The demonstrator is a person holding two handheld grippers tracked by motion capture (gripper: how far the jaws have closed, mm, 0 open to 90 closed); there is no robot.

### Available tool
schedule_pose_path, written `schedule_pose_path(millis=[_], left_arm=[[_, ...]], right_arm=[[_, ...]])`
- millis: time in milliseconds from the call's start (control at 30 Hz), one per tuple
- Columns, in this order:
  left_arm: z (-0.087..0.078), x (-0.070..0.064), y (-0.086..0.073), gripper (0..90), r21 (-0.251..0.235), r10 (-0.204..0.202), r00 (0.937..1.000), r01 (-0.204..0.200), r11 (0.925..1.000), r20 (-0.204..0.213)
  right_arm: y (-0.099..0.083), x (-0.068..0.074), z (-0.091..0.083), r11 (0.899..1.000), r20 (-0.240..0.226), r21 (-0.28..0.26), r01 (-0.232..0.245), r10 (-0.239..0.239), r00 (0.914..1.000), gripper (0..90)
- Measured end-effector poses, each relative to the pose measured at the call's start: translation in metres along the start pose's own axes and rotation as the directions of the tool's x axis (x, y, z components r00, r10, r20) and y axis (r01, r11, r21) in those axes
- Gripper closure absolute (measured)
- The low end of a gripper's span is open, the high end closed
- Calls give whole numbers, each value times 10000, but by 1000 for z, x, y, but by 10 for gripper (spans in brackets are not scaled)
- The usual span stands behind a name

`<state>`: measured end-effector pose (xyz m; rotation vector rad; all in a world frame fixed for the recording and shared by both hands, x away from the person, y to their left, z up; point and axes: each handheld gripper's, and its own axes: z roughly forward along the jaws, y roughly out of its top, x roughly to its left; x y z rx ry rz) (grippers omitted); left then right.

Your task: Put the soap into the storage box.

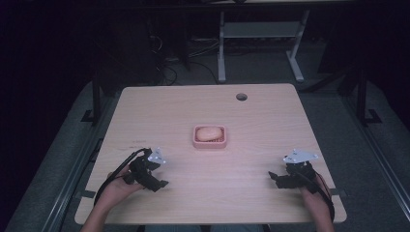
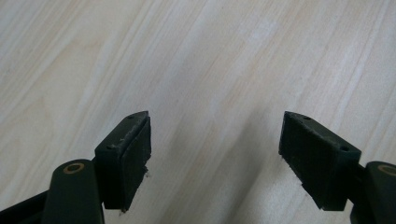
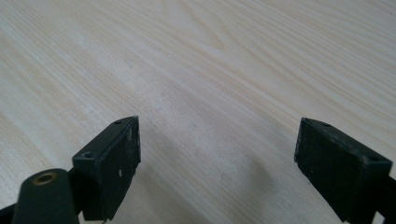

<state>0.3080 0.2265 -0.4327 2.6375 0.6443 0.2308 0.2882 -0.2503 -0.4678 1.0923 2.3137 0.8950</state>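
Both hands rest near the front edge of the big wooden table (image 1: 145, 111). Left gripper (image 1: 155, 180) and right gripper (image 1: 276, 179) gape wide, holding nothing. Between them, farther back, sits a pink dish (image 1: 210, 143) with maybe soap (image 1: 209, 133) inside.

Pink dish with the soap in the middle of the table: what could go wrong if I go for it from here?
1. The pink dish looks light and shallow; a push from one tool could slide it across the table.
2. The soap is rounded and may slip from the pads.
3. Left tool and right tool, both open, sit apart on either side and could collide if they converge together.
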Motion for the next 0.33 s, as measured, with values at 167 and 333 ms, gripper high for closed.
schedule_pose_path(millis=[167, 333], left_arm=[[-1, -5, -10, 252, -150, -138, 9999, 139, 9998, 22], [-3, -2, -13, 251, -298, -150, 9997, 144, 9995, -174]], right_arm=[[0, 2, 0, 9999, -86, 48, 89, -88, 9999, 138], [2, 3, -1, 9987, -171, -3, 506, -506, 9986, 138]])
